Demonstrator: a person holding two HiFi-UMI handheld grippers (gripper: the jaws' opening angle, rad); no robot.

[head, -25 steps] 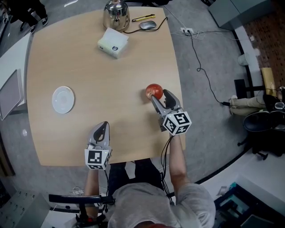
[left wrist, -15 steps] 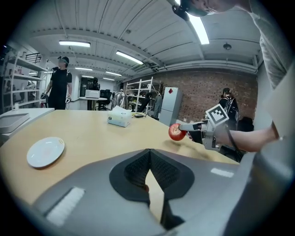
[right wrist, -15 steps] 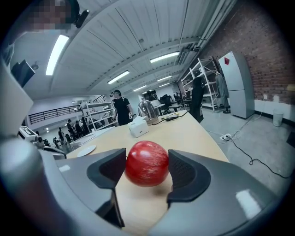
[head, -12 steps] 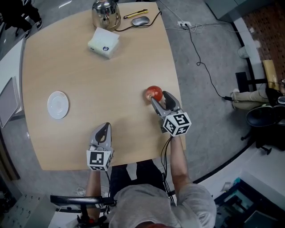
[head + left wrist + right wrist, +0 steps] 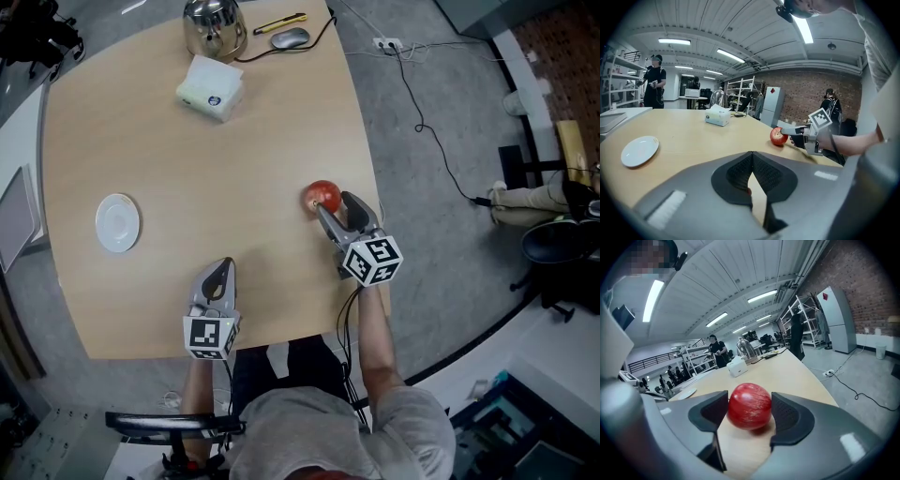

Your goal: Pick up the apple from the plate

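Observation:
A red apple [image 5: 322, 197] rests on the wooden table [image 5: 206, 169] near its right edge, far from the small white plate [image 5: 117, 222], which is empty. My right gripper [image 5: 339, 208] is shut on the apple. In the right gripper view the apple [image 5: 749, 406] fills the gap and touches both dark pads [image 5: 790, 412]. Near the table's front edge my left gripper [image 5: 217, 277] is shut with nothing in it. In the left gripper view [image 5: 752, 161] its pads meet, the apple [image 5: 778, 136] lies ahead to the right and the plate [image 5: 640, 151] to the left.
At the table's far side are a white tissue box [image 5: 209, 88], a metal kettle [image 5: 214, 22], a grey mouse [image 5: 290, 38] and a yellow tool [image 5: 279, 22]. A cable and power strip [image 5: 386, 43] lie on the grey floor to the right. A chair base [image 5: 553, 258] is far right.
The head view has shifted a little, so the far objects sit lower left in the picture. The apple and both grippers keep their places on the table.

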